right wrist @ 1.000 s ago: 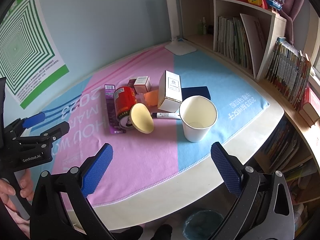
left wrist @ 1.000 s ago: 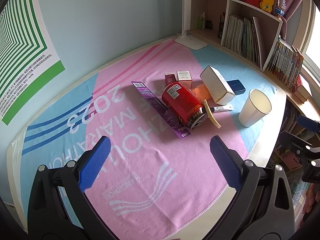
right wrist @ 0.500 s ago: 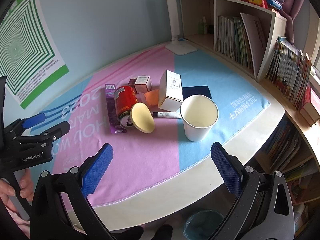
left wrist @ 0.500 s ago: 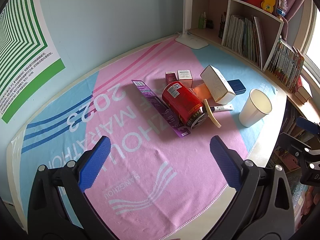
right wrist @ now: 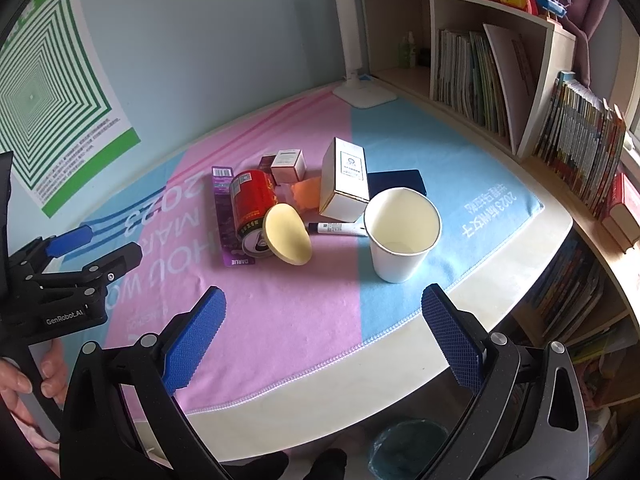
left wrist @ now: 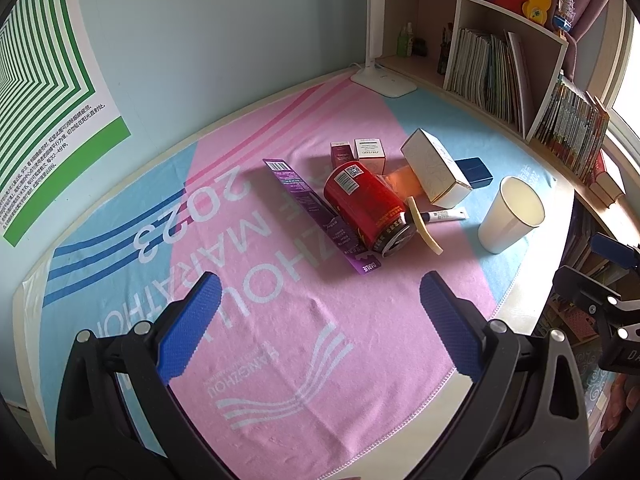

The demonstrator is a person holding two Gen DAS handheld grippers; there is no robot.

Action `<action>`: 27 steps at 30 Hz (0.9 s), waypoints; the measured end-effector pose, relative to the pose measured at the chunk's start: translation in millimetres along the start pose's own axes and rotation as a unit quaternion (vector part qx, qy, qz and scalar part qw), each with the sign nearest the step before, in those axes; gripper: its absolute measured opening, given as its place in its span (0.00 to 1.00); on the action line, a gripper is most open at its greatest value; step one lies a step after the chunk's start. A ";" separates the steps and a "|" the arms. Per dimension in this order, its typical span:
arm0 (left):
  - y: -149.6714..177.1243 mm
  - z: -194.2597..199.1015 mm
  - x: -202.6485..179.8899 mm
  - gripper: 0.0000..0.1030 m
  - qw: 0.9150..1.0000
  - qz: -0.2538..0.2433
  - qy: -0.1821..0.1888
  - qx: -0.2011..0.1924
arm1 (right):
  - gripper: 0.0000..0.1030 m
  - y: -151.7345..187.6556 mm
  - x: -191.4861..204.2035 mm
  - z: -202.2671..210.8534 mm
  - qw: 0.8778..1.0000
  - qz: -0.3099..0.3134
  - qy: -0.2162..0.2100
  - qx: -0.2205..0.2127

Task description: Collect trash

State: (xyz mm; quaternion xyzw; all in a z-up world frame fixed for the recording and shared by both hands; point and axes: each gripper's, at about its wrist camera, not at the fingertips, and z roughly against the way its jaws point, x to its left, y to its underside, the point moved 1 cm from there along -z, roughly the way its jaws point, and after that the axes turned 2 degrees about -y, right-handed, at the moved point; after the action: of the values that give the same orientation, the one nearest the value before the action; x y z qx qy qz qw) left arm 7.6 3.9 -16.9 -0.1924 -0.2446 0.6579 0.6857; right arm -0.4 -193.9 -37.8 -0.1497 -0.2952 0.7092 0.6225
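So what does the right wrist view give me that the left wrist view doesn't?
Only the right wrist view shows the bin on the floor below the table edge, the round yellow disc face-on, and the person's hand on the left gripper.

Only the left wrist view shows that disc edge-on and the purple flat box at full length.

Both show the red can lying on its side, the upright paper cup, the white box, and both grippers open.
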 end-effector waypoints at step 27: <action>-13.9 -30.6 -10.4 0.94 1.000 -0.008 0.008 0.026 | 0.94 -15.6 -12.1 -19.3 1.000 0.007 0.002 0.013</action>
State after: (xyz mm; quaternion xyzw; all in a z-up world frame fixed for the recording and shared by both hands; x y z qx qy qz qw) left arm 36.7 -5.4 -34.2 -0.1782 -0.2236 0.6570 0.6976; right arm 25.4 -200.4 -45.3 -0.1456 -0.2835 0.7171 0.6198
